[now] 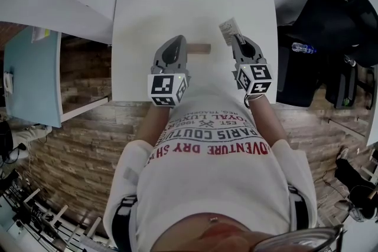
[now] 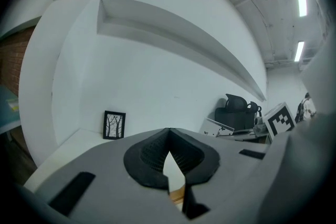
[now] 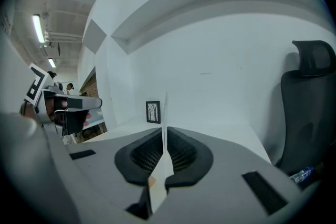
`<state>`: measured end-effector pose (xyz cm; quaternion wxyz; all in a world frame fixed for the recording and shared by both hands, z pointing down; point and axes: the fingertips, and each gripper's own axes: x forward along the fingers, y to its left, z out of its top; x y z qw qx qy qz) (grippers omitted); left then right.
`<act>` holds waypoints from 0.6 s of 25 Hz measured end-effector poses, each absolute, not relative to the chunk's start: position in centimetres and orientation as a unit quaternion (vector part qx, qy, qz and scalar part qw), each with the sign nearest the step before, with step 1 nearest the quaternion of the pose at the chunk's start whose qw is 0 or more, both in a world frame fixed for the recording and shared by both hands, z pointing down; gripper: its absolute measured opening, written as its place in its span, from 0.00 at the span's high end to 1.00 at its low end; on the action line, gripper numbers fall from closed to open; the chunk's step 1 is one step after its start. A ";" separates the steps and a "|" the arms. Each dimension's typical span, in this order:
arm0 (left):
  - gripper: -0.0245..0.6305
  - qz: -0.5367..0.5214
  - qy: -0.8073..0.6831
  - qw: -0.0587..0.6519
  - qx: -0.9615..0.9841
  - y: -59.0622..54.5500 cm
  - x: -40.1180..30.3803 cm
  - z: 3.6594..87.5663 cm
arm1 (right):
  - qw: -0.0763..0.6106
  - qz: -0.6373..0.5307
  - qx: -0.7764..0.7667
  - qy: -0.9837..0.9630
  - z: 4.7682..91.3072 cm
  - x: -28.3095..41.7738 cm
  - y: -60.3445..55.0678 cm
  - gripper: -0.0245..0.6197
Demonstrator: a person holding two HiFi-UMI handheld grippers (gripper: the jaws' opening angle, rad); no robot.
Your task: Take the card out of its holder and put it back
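In the head view my right gripper (image 1: pixel 239 39) holds the card (image 1: pixel 230 30) up over the table's (image 1: pixel 136 38) far right part, clear of the holder (image 1: pixel 199 48), which lies on the table to its left. My left gripper (image 1: pixel 177 43) lies over that holder's left end. I'd say the first half is done, with the card out. In the left gripper view the jaws stand narrow, tips meeting, with the holder's (image 2: pixel 178 196) wood showing low in the gap; they seem clamped on it to steady it. In the right gripper view the jaws are pinched on the card (image 3: pixel 157 186), seen edge-on and upright. What's left, I judge, is sliding it back into the holder's slot and letting go.
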<state>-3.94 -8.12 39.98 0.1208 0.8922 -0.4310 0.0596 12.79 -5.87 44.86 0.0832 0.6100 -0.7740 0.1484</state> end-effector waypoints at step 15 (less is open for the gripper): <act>0.92 0.081 -0.434 0.138 0.886 -7.3 -4.0 41.0 | 0.108 0.114 0.541 -0.826 44.3 11.8 -6.6 0.91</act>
